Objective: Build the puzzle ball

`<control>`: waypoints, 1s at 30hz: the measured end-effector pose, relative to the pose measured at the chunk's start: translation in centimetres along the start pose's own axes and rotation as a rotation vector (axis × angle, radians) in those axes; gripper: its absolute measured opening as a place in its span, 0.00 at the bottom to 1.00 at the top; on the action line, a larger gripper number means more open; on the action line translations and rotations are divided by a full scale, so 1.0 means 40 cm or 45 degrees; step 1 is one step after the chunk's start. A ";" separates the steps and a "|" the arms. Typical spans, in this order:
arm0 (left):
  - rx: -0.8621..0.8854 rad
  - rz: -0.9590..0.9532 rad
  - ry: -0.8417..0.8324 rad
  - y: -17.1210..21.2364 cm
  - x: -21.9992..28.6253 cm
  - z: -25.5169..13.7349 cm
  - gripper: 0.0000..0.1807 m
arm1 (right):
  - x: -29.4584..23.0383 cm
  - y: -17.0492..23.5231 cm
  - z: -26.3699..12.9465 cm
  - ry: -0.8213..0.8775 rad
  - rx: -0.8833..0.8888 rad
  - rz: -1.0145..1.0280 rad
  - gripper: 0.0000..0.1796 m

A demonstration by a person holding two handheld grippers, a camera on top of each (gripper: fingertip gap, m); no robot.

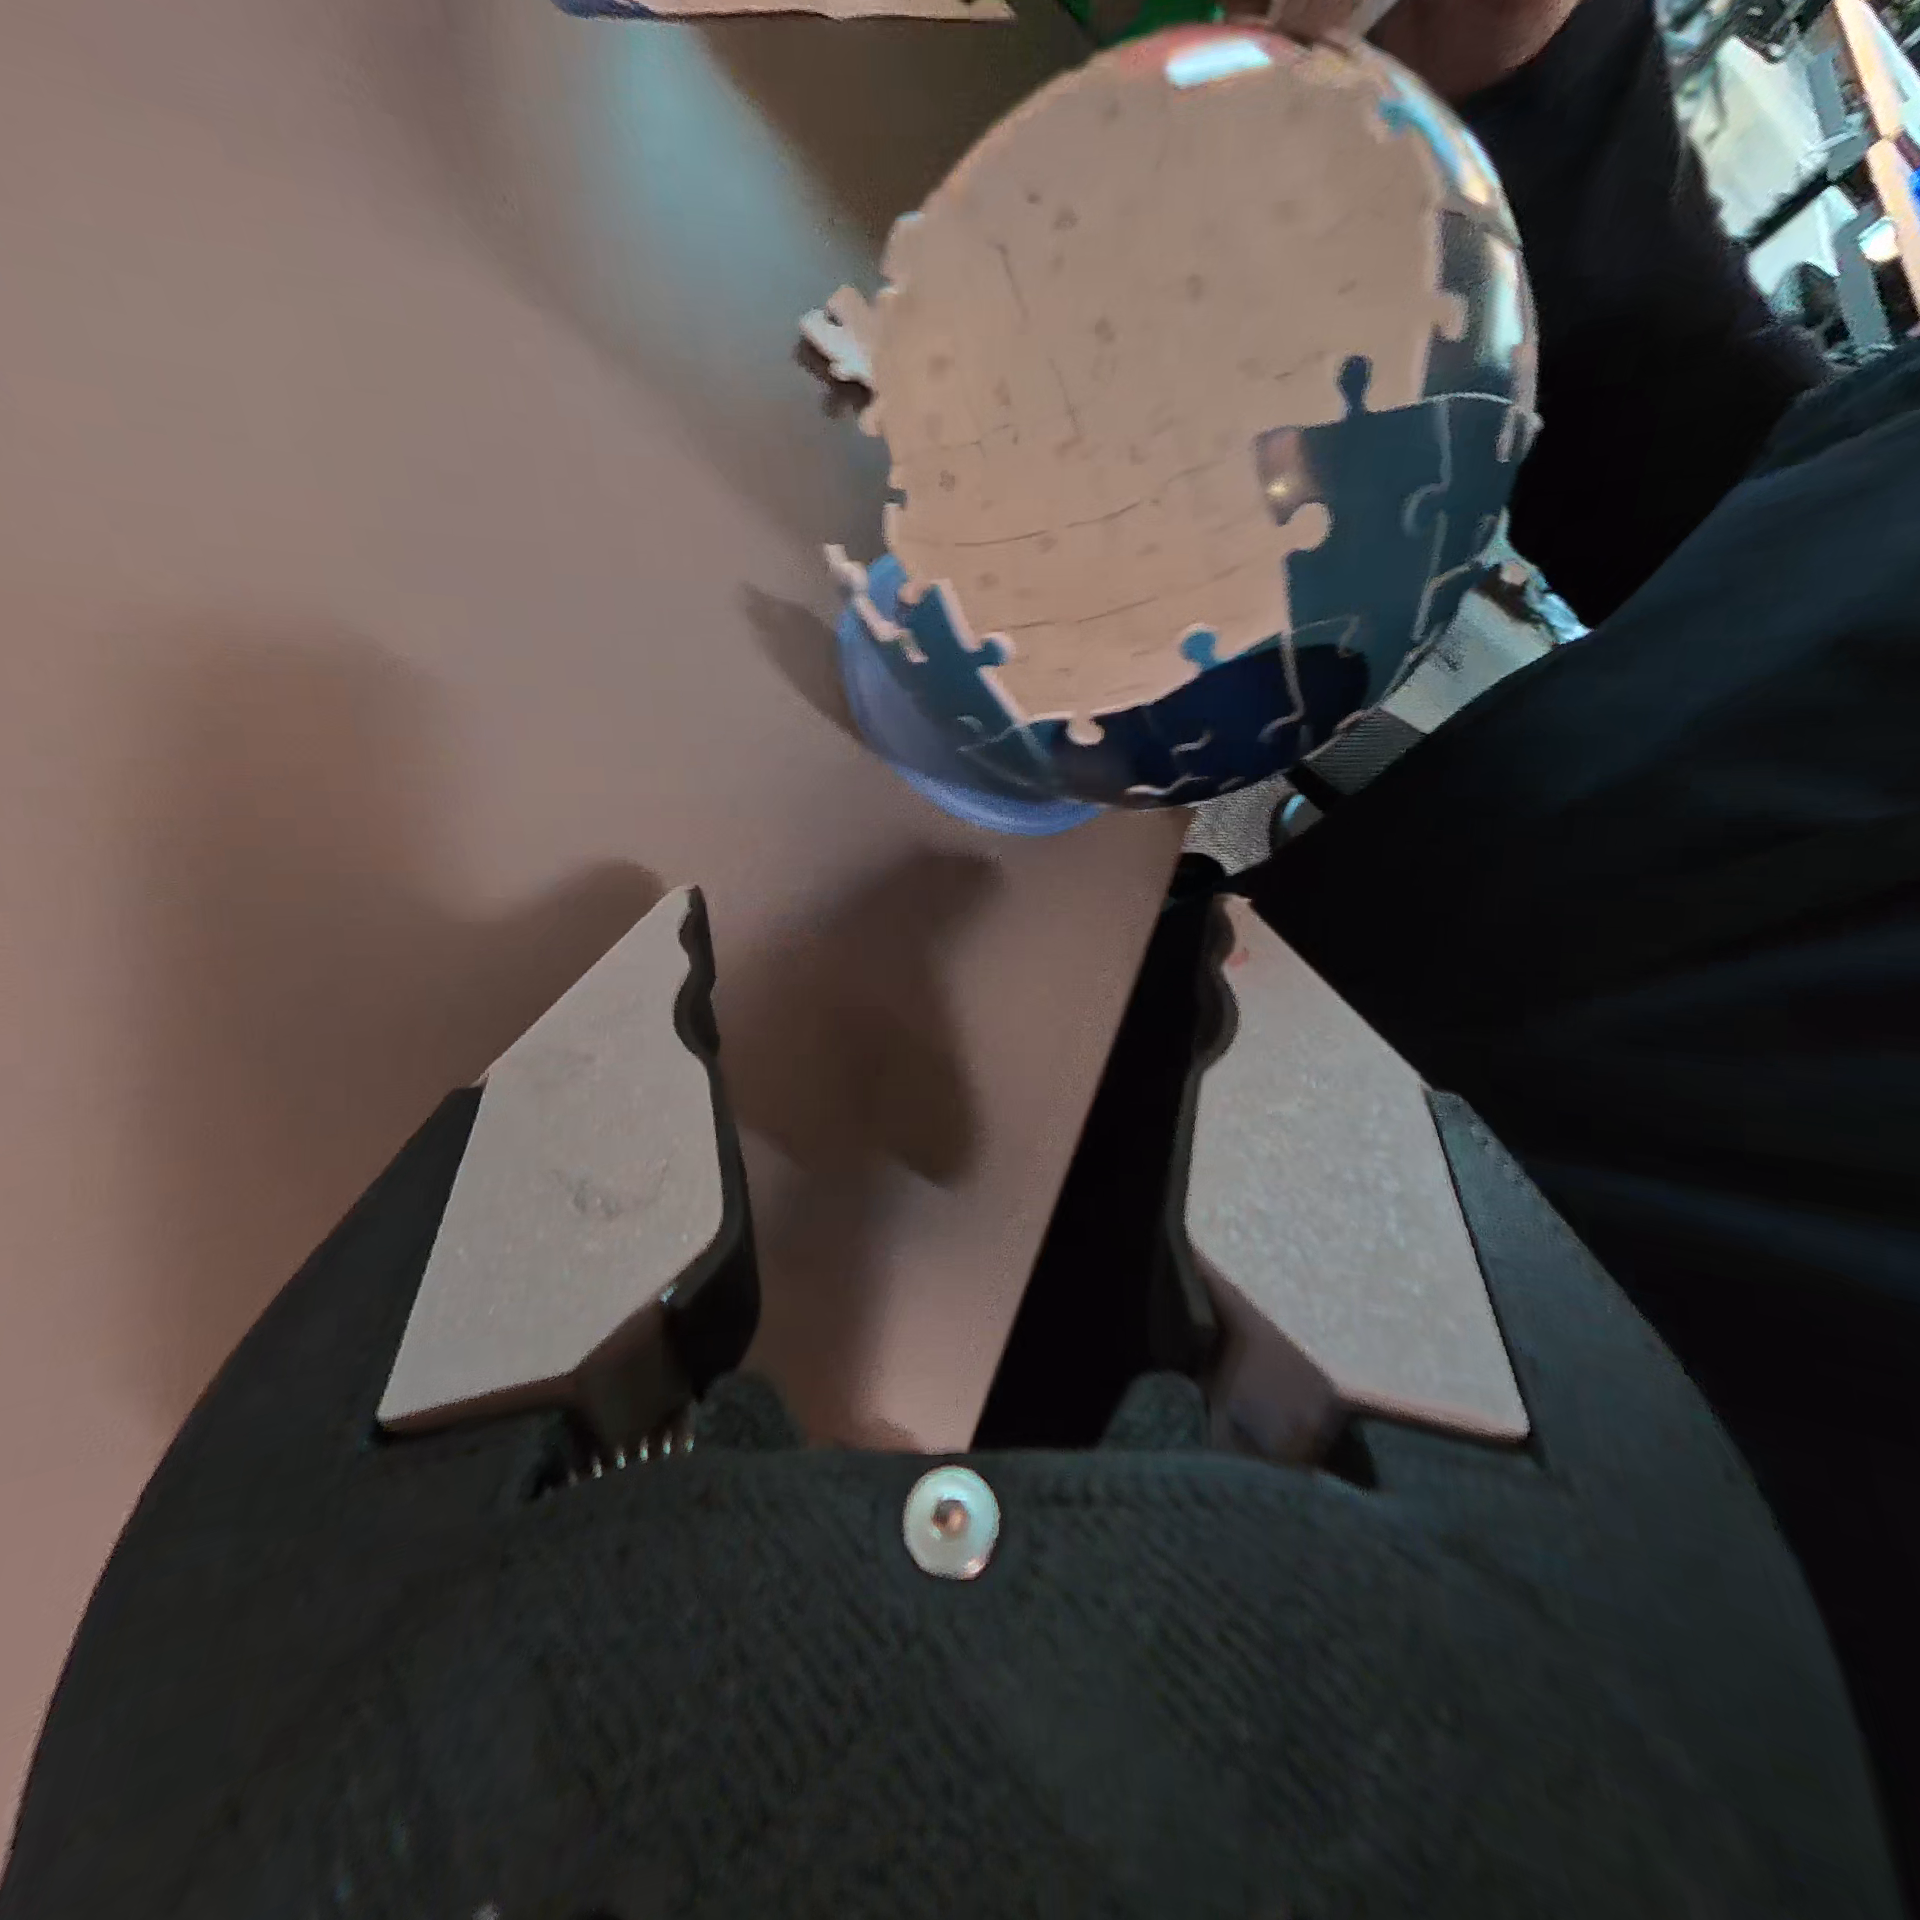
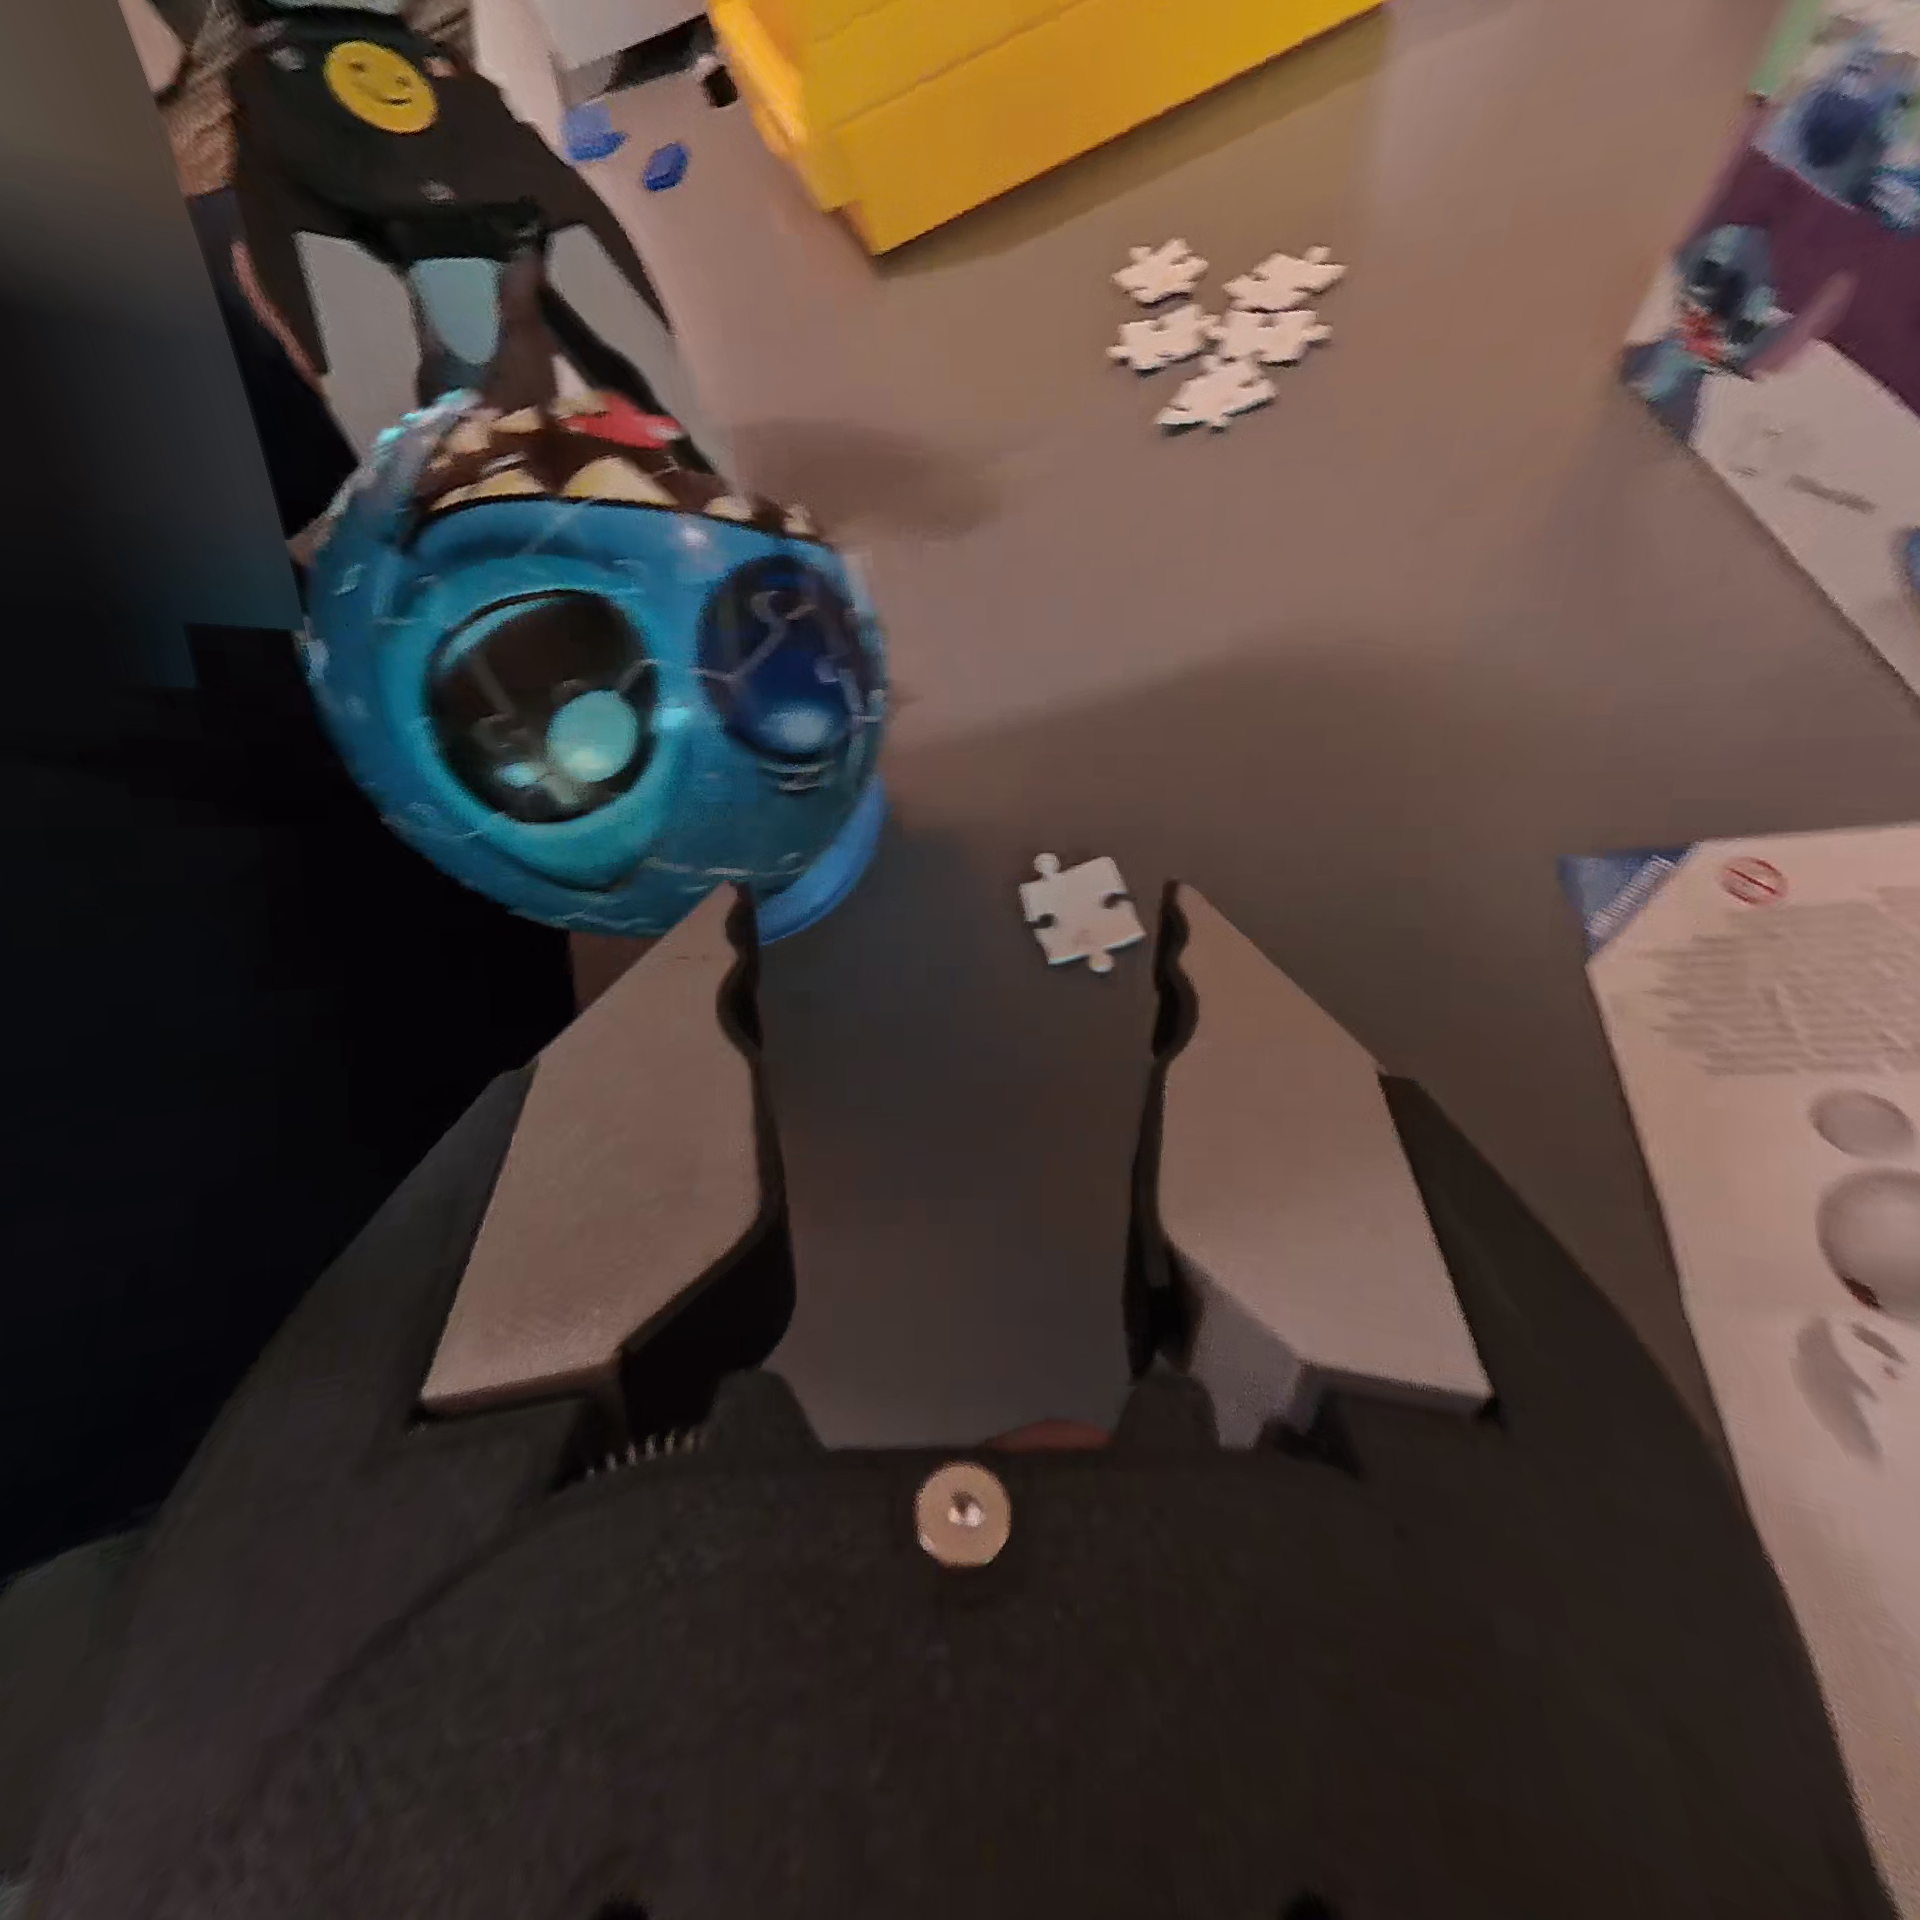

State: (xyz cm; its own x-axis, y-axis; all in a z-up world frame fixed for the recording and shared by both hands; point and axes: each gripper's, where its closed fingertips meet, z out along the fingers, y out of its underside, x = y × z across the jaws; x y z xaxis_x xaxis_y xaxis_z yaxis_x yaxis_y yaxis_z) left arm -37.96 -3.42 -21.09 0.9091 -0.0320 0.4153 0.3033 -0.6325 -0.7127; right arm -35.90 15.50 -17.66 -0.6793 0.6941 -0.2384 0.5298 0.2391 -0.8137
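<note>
One puzzle ball [image 2: 597,675] just left of right hand-held gripper [image 2: 956,914] tips.

Puzzle ball [image 2: 592,675] left of loose piece [image 2: 1083,912]

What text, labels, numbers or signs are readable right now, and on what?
Sheet: grey lines of print, too blurred to read.
Box: printed pictures; any lettering is too blurred to read.
Ball: small marks on the pale backs of the pieces inside, too small and blurred to read.
Sticker: a yellow smiley face, no words.
Nothing here can be quoted.
</note>
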 end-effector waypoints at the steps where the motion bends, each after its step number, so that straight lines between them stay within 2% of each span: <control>1: 0.006 -0.006 -0.025 -0.002 -0.019 -0.015 0.51 | 0.015 -0.002 0.002 -0.012 0.003 0.024 0.40; 3: 0.027 -0.024 -0.069 -0.009 -0.053 -0.037 0.49 | 0.035 0.001 0.022 -0.056 -0.022 0.065 0.36; 7: 0.060 -0.035 -0.132 -0.018 -0.094 -0.060 0.48 | 0.084 0.064 0.087 -0.053 -0.223 0.031 0.35; 12: 0.056 -0.058 -0.146 -0.010 -0.115 -0.061 0.46 | 0.083 0.094 0.138 -0.072 -0.360 -0.086 0.34; 16: 0.051 -0.044 -0.150 -0.018 -0.123 -0.058 0.45 | 0.093 0.097 0.148 -0.012 -0.406 -0.204 0.26; 19: 0.053 -0.032 -0.155 -0.031 -0.130 -0.058 0.44 | 0.097 0.106 0.145 0.038 -0.437 -0.319 0.16; 23: 0.064 0.004 -0.150 -0.060 -0.132 -0.055 0.43 | 0.092 0.110 0.145 0.053 -0.444 -0.383 0.17; 25: 0.061 0.032 -0.145 -0.078 -0.131 -0.048 0.42 | 0.088 0.109 0.148 0.038 -0.431 -0.425 0.13; 28: 0.054 0.085 -0.148 -0.105 -0.136 -0.036 0.42 | 0.086 0.105 0.150 0.030 -0.417 -0.436 0.12; 30: 0.051 0.094 -0.151 -0.119 -0.148 -0.029 0.42 | 0.088 0.093 0.146 0.020 -0.371 -0.415 0.06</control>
State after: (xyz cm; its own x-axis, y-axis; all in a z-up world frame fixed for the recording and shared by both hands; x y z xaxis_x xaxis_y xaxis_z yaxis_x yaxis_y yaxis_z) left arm -45.12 -1.12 -19.49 0.9560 0.0160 0.2930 0.2435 -0.6004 -0.7618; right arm -39.29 14.86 -24.61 -0.8279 0.5606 0.0158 0.4121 0.6273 -0.6609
